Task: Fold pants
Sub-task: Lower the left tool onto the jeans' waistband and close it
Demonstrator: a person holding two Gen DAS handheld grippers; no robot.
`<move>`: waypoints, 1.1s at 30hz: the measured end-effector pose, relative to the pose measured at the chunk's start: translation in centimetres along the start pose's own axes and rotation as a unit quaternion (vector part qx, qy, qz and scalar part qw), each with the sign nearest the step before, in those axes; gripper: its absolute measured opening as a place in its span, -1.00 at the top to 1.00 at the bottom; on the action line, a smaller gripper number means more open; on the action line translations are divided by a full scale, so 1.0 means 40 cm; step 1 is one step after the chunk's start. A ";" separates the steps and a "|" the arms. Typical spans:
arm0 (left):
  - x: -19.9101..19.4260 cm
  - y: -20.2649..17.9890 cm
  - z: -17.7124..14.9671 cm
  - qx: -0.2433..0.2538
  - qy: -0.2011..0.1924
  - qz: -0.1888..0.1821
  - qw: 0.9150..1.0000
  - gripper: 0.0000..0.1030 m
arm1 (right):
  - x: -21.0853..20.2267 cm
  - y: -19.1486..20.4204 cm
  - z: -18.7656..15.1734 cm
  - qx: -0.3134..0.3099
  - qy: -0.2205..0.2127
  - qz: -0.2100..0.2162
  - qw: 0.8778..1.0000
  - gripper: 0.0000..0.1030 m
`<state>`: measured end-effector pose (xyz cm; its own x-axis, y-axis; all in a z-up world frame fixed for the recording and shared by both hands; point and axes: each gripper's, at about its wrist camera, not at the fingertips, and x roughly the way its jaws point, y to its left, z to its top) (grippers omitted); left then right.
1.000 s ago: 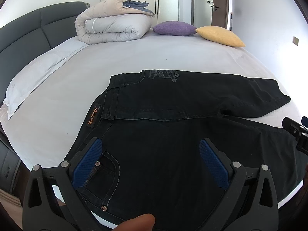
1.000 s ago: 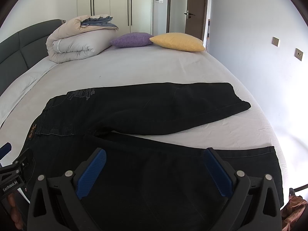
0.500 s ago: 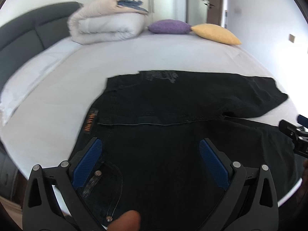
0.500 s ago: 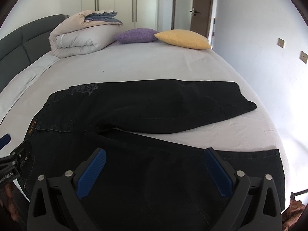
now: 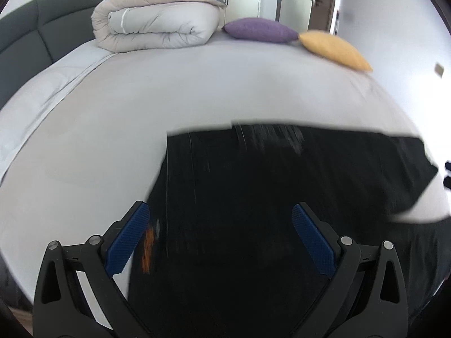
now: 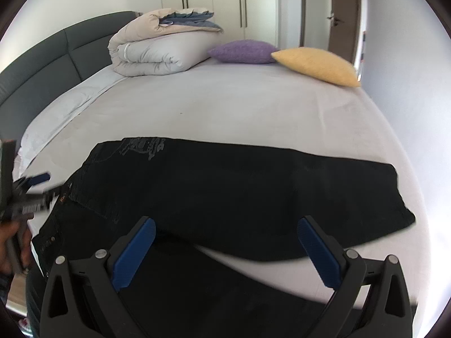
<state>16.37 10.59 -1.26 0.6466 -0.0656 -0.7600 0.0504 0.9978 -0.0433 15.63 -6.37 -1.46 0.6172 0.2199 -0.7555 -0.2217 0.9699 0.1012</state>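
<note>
Black pants (image 6: 225, 186) lie spread flat on the bed (image 6: 239, 107), occupying the lower half of the right wrist frame. The waist sits at centre left, with a pale printed design near the upper edge and a small orange label at the waistband. One leg runs across to the right, its hem ending at the right of centre; the other leg extends along the bottom of the frame beneath the right gripper (image 6: 225, 249). A strip of pale sheet shows between the two legs.

In the left wrist view the pants (image 5: 267, 197) are motion-blurred, filling the lower centre and right.

The left gripper (image 5: 220, 239) has its jaws spread wide, with nothing between the blue pads (image 5: 126, 242); it sits over the waist area. The right gripper is likewise spread wide and empty, positioned over the near leg.

At the left edge of the right wrist frame, a hand (image 6: 11, 242) holds the blurred left gripper.

At the upper part of both frames: a rolled duvet (image 6: 160, 48), a purple cushion (image 6: 243, 52), a yellow cushion (image 6: 315, 66), and a dark headboard (image 6: 56, 53).
</note>
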 end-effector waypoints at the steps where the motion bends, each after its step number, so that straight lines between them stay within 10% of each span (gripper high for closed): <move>1: 0.029 0.018 0.044 0.011 -0.006 -0.008 1.000 -1.00 | 0.012 -0.013 0.014 -0.005 0.001 0.007 1.000 -1.00; 10: 0.307 0.074 0.254 0.133 0.089 -0.100 0.982 -0.90 | 0.140 -0.077 0.089 -0.067 0.045 0.062 0.995 -0.28; 16: 0.431 0.051 0.288 0.190 0.155 -0.186 0.952 -0.90 | 0.195 -0.065 0.112 -0.108 0.054 0.105 0.987 -0.28; 22: 0.497 0.040 0.313 0.216 0.175 -0.193 0.941 -0.90 | 0.229 -0.041 0.119 -0.133 0.064 0.110 0.983 -0.28; 25: 0.534 0.043 0.310 0.214 0.200 -0.209 0.933 -0.53 | 0.245 -0.033 0.119 -0.138 0.070 0.109 0.982 -0.28; 29: 0.544 0.052 0.303 0.195 0.188 -0.199 0.942 0.27 | 0.257 -0.017 0.124 -0.144 0.074 0.111 0.981 -0.28; 33: 0.540 0.048 0.289 0.178 0.180 -0.201 0.946 0.63 | 0.259 0.014 0.131 -0.157 0.069 0.110 0.979 -0.28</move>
<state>39.24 10.99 -10.27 0.2235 -0.3677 -0.9027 0.5318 0.8221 -0.2032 25.87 -3.00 -5.84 0.4264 0.3823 -0.8198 -0.5720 0.8161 0.0831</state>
